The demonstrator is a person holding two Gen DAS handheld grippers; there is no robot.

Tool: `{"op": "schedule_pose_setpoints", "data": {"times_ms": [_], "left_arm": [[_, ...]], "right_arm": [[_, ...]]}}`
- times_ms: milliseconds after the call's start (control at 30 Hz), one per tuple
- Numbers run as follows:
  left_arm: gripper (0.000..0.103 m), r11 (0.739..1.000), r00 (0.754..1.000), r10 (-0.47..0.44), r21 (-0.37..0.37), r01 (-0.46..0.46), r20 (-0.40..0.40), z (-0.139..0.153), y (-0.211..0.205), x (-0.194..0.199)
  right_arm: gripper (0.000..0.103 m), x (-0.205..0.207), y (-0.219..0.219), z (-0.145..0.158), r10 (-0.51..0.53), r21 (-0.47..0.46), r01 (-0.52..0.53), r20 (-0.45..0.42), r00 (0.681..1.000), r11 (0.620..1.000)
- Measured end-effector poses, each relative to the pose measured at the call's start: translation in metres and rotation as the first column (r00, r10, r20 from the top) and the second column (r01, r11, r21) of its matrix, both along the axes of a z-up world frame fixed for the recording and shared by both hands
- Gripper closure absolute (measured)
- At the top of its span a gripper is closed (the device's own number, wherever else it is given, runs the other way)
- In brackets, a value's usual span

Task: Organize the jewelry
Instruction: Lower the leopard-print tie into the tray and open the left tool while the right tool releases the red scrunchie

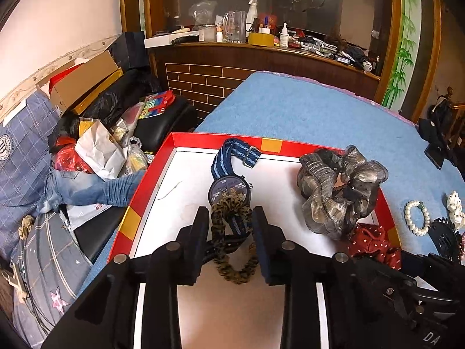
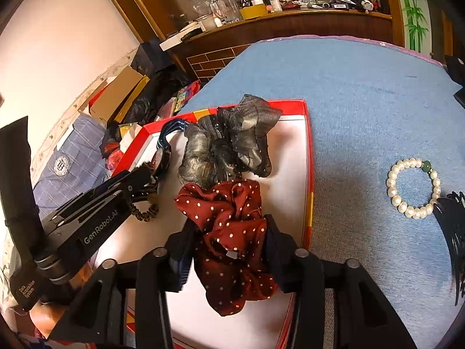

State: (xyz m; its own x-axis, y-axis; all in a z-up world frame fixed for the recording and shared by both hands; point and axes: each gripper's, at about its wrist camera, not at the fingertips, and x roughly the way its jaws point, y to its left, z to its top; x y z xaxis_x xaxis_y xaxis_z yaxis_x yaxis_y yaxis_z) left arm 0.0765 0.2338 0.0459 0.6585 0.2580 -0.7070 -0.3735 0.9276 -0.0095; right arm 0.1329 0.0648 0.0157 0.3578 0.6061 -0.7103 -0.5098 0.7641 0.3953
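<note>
A red box with a white floor (image 1: 136,200) lies on the blue table cover. Inside it, a leopard-print scrunchie (image 1: 232,250) rests partly on a blue-strapped watch (image 1: 229,190). My left gripper (image 1: 230,213) stands open around that scrunchie, with a narrow gap showing at each pad. A grey sheer scrunchie (image 2: 229,142) sits in the box's middle. The dark red polka-dot scrunchie (image 2: 232,232) lies on the box floor between the fingers of my right gripper (image 2: 229,221), which is open; its cloth fills most of the gap. The left gripper (image 2: 139,180) appears at the left in the right wrist view.
On the blue cover (image 2: 348,87) right of the box (image 2: 309,157) lie a pearl bracelet (image 2: 412,189), a black hair claw (image 2: 453,232) and a white bow (image 1: 454,209). Bags, cartons and clothes pile up to the left of the table (image 1: 96,151). A cluttered wooden shelf (image 1: 261,43) runs behind.
</note>
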Motion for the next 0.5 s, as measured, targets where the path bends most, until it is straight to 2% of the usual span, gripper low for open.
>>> {"op": "schedule_pose_setpoints", "data": {"times_ms": [200, 267, 367, 500], "left_arm": [[0.071, 1.0, 0.999, -0.007, -0.015, 0.008, 0.037, 0.006, 0.0, -0.004], [0.067, 1.0, 0.998, -0.01, -0.017, 0.011, 0.062, 0.01, 0.0, -0.007], [0.066, 1.0, 0.995, -0.014, -0.011, 0.015, 0.099, 0.016, -0.002, -0.011], [0.066, 1.0, 0.994, -0.022, -0.008, 0.023, 0.111, 0.018, -0.004, -0.011]], "right_arm": [[0.047, -0.003, -0.003, 0.005, -0.001, 0.017, 0.001, 0.006, 1.0, 1.0], [0.047, -0.004, -0.005, 0.009, -0.003, 0.028, 0.003, 0.011, 1.0, 1.0], [0.047, -0.006, -0.008, 0.015, -0.005, 0.045, 0.004, 0.02, 1.0, 0.999], [0.047, -0.008, -0.013, 0.022, -0.011, 0.071, 0.009, 0.028, 1.0, 0.997]]}}
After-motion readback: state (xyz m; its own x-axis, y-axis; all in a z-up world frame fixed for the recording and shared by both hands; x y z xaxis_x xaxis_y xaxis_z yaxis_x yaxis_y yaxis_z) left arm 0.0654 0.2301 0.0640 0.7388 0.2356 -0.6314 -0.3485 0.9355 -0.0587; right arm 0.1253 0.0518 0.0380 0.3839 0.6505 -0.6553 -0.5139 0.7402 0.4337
